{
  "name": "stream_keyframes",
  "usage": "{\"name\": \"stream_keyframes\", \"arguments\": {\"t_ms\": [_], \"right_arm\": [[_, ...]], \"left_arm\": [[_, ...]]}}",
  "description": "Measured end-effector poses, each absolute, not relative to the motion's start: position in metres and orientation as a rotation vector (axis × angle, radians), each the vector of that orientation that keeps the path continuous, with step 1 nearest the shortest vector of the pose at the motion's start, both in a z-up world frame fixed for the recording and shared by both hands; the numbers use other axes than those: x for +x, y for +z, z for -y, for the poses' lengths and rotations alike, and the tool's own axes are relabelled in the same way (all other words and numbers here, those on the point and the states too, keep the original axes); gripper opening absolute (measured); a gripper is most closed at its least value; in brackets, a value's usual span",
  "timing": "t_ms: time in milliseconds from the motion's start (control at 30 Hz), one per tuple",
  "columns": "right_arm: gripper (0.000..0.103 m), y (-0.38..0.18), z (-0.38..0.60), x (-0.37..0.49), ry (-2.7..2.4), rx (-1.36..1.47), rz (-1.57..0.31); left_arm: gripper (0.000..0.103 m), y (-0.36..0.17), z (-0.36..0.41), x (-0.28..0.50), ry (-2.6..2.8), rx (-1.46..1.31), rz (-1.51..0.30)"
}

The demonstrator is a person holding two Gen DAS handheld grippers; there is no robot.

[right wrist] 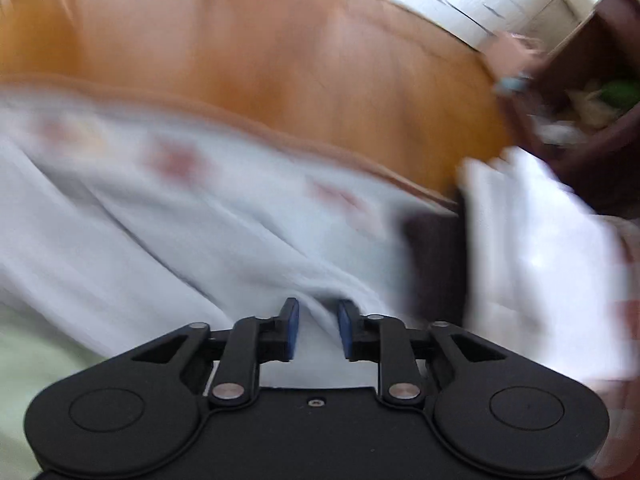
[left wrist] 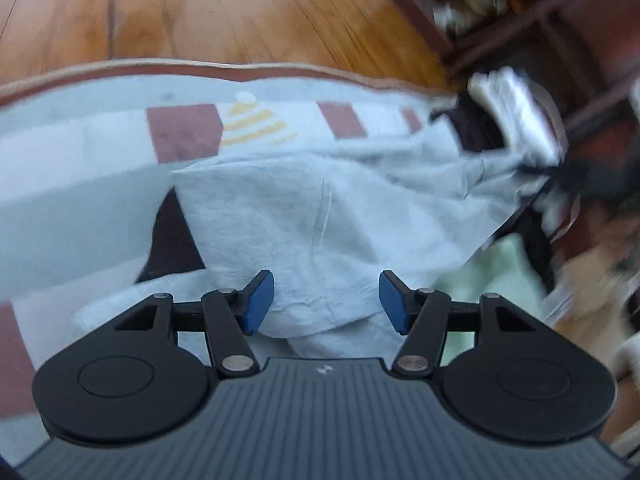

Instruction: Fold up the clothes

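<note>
A light grey garment [left wrist: 320, 220] lies rumpled on a patterned sheet [left wrist: 80, 152]. My left gripper [left wrist: 326, 300] is open, its blue pads [left wrist: 260, 300] wide apart just above the garment's near edge, with nothing between them. In the blurred right wrist view, my right gripper [right wrist: 318, 330] is nearly closed on a raised fold of the same grey garment [right wrist: 160, 248], which runs between the pads [right wrist: 292, 328]. In the left wrist view the garment's right end is pulled up toward the right gripper [left wrist: 516, 120], seen blurred.
The sheet has dark red squares [left wrist: 184, 132] and a yellow striped cone print [left wrist: 256, 124]. Beyond its edge is a wooden floor [left wrist: 240, 12]. A dark wooden shelf unit [left wrist: 520, 20] stands at the upper right. A white folded cloth [right wrist: 540, 260] and a dark item [right wrist: 436, 260] lie at right.
</note>
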State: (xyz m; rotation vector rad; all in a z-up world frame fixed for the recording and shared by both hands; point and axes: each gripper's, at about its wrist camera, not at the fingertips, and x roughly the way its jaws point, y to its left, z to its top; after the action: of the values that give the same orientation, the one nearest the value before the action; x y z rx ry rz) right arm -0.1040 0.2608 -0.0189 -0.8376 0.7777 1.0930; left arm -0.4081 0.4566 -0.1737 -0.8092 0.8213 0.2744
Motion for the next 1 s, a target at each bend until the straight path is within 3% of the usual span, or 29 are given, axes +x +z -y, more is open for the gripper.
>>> {"name": "stream_keyframes", "arguments": {"t_ms": [133, 200, 233, 367, 633, 833, 1000], "right_arm": [[0.029, -0.010, -0.283, -0.161, 1.412, -0.741, -0.724], [0.029, -0.020, -0.300, -0.197, 1.538, -0.820, -0.678], [0.029, -0.028, -0.309, -0.213, 1.594, -0.871, -0.648], [0.031, -0.065, -0.333, -0.269, 1.735, -1.053, -0.552], [0.034, -0.104, -0.363, -0.293, 1.789, -1.087, -0.707], [0.038, -0.097, -0.350, -0.293, 1.860, -0.879, -0.844], [0.041, -0.128, -0.359, -0.322, 1.776, -1.032, -0.689]], "left_arm": [[0.054, -0.176, -0.450, -0.395, 0.280, -0.749, -0.853], [0.034, -0.176, -0.454, -0.397, 0.288, -0.773, -0.826], [0.014, -0.175, -0.457, -0.399, 0.299, -0.778, -0.811], [0.013, -0.171, -0.461, -0.404, 0.372, -0.748, -0.767], [0.013, -0.157, -0.471, -0.441, 0.479, -0.812, -0.599], [0.019, -0.165, -0.458, -0.419, 0.704, -0.688, -0.854], [0.019, -0.162, -0.450, -0.420, 0.769, -0.656, -0.866]]}}
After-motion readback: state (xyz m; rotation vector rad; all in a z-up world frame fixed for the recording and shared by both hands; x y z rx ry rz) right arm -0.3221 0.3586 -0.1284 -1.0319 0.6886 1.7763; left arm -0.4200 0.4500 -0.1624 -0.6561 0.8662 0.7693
